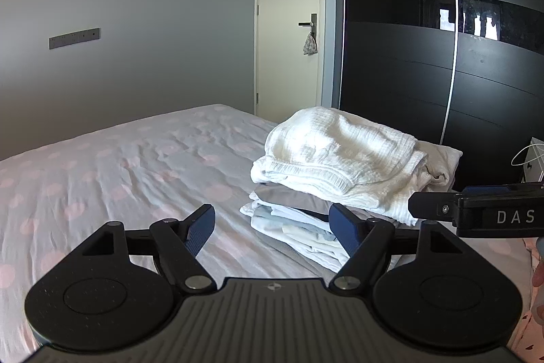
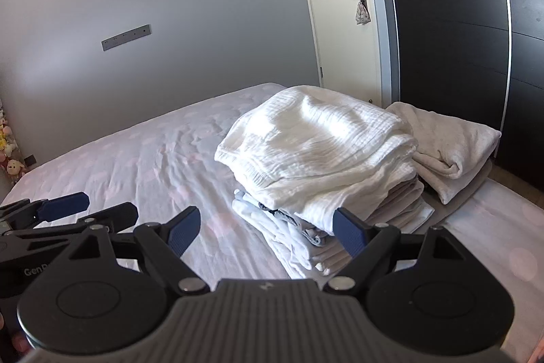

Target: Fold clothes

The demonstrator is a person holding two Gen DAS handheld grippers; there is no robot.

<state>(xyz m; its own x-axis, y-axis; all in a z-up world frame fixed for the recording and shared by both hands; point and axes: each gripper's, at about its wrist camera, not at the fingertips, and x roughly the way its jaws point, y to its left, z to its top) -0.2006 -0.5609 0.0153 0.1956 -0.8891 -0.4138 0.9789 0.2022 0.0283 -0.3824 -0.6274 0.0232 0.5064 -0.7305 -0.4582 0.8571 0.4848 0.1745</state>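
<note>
A stack of folded clothes (image 1: 326, 179) (image 2: 323, 165) rests on the bed's right side, with a white crinkled garment (image 1: 340, 152) (image 2: 319, 138) on top and grey and pale blue pieces beneath. Just short of the stack's near corner, my left gripper (image 1: 275, 230) is open with nothing between its blue pads. My right gripper (image 2: 268, 230) also stands open and holds nothing, close to the same corner. The right gripper's body (image 1: 476, 210) shows at the right edge of the left wrist view; the left gripper (image 2: 64, 206) shows at the left of the right wrist view.
The bed (image 1: 119, 165) (image 2: 136, 159) has a pale sheet with pink dots. A cream folded towel (image 2: 448, 145) lies behind the stack. A dark wardrobe (image 1: 442, 56) and a white door (image 1: 289, 22) stand beyond the bed. Plush toys (image 2: 10, 155) sit at far left.
</note>
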